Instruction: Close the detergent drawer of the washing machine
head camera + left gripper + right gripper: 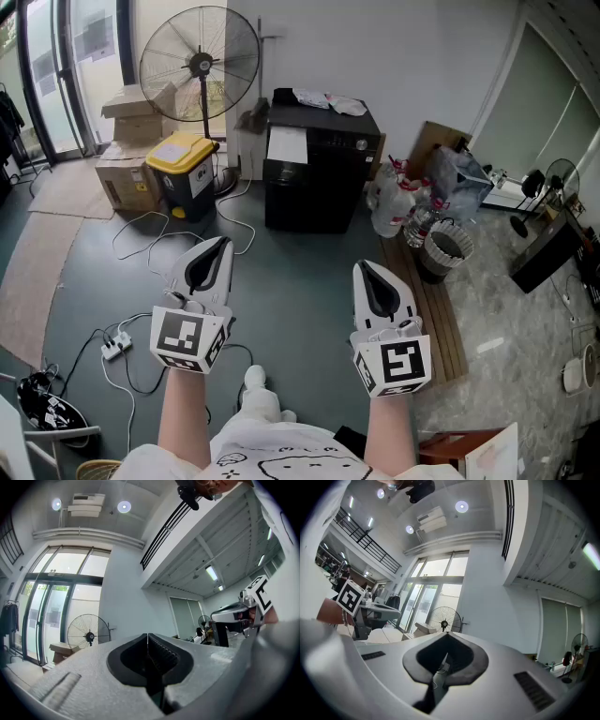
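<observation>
Grippers poised, well short of the machine
The left gripper (222,242) and right gripper (365,266) hover near, jaws pressed together and empty, likely ready to push. The black washing machine (319,187) stands far ahead, its pale detergent drawer (286,146) apparently top left.

Head camera looks steeply down at the floor (300,272); both gripper cameras angle upward, all three sharing the distant standing fan (200,64).

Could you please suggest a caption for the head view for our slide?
Shut and empty, left tongs and right tongs hover above the grey floor, facing the black washing machine.
</observation>
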{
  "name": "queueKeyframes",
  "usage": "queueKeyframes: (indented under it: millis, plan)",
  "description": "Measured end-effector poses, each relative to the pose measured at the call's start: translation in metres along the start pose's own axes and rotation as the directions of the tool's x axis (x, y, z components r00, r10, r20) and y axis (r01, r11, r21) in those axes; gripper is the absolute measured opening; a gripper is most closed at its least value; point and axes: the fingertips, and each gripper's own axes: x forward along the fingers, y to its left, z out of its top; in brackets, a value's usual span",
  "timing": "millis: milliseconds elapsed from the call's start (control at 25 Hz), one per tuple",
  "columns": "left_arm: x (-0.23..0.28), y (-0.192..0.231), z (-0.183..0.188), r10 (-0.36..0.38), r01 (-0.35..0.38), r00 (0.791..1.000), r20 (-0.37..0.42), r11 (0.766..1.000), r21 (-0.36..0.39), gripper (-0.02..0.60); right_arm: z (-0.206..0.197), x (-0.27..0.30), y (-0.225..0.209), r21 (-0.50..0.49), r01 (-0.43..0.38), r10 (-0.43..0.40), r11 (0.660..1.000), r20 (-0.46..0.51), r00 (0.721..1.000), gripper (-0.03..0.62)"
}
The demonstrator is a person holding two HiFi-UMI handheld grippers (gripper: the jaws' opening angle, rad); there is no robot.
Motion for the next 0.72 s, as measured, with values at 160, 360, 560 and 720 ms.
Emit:
queueKeyframes:
  millis: [160,360,560,720]
  plan:
    - [-0.008,-0.013,0.008,-0.01,0.01,1.0,-0.003,1.0,0.013,0.018,-0.001,-0.017,-0.007,0.019,0.008,-0.008,1.0,0.003,1.0,0.0]
    - [-0.004,-0.018,0.009,-0.016,0.016,1.0,-0.018,1.0,0.007,0.02,-0.003,-0.023,-0.012,0.025,0.026,-0.025,0.999,-0.003,1.0,0.0]
    - [0.019,-0.023,0.004,-0.051,0.051,0.998,-0.027,0.998,-0.021,0.021,-0.006,-0.011,-0.026,0.024,0.036,-0.036,0.999,0.005,0.999,0.0]
    - [0.046,-0.018,-0.006,-0.068,0.067,0.997,-0.036,0.998,-0.02,0.023,-0.013,0.011,-0.041,0.023,0.047,-0.047,0.999,0.008,0.999,0.0]
